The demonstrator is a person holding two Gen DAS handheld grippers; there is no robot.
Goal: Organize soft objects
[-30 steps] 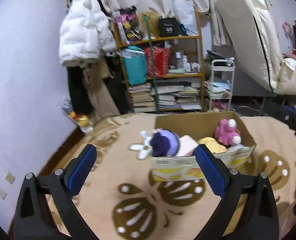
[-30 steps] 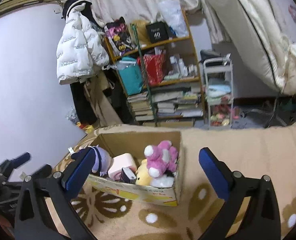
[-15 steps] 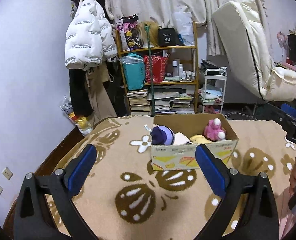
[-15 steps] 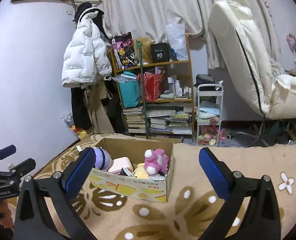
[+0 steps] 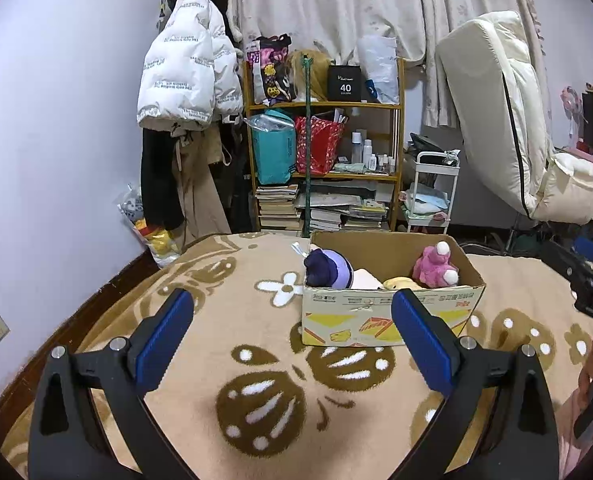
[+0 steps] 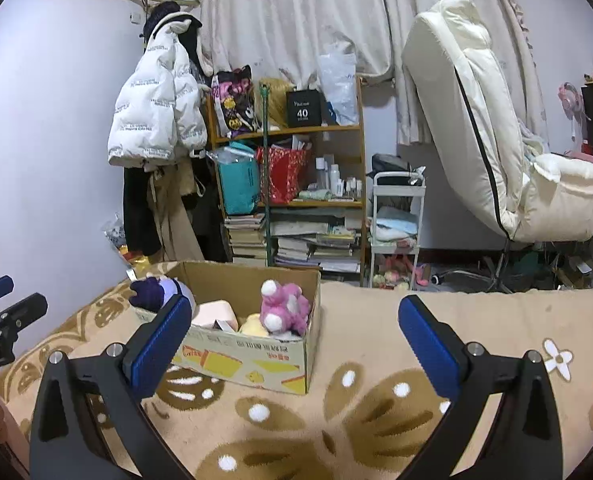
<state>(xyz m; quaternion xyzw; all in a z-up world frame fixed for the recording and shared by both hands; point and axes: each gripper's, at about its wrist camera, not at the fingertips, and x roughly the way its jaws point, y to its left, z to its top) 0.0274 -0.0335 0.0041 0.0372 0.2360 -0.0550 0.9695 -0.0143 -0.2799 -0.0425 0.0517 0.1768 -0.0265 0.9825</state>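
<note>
A cardboard box (image 5: 388,316) stands on the tan patterned blanket (image 5: 264,364). It holds a pink plush (image 5: 434,266), a purple plush (image 5: 328,270), a yellow plush (image 5: 400,282) and a pale pink soft item (image 5: 366,279). The box also shows in the right wrist view (image 6: 256,360) with the pink plush (image 6: 284,306) inside. My left gripper (image 5: 292,320) is open and empty, held back from the box. My right gripper (image 6: 296,328) is open and empty, to the right of the box.
A wooden shelf (image 5: 328,176) with books and bags stands behind the blanket. A white puffer jacket (image 5: 188,76) hangs at the left. A white cart (image 5: 432,192) and a cream recliner (image 5: 512,120) are at the right.
Both grippers have pulled back and risen away from the box, which looks smaller and farther now. Both stay open and empty.
</note>
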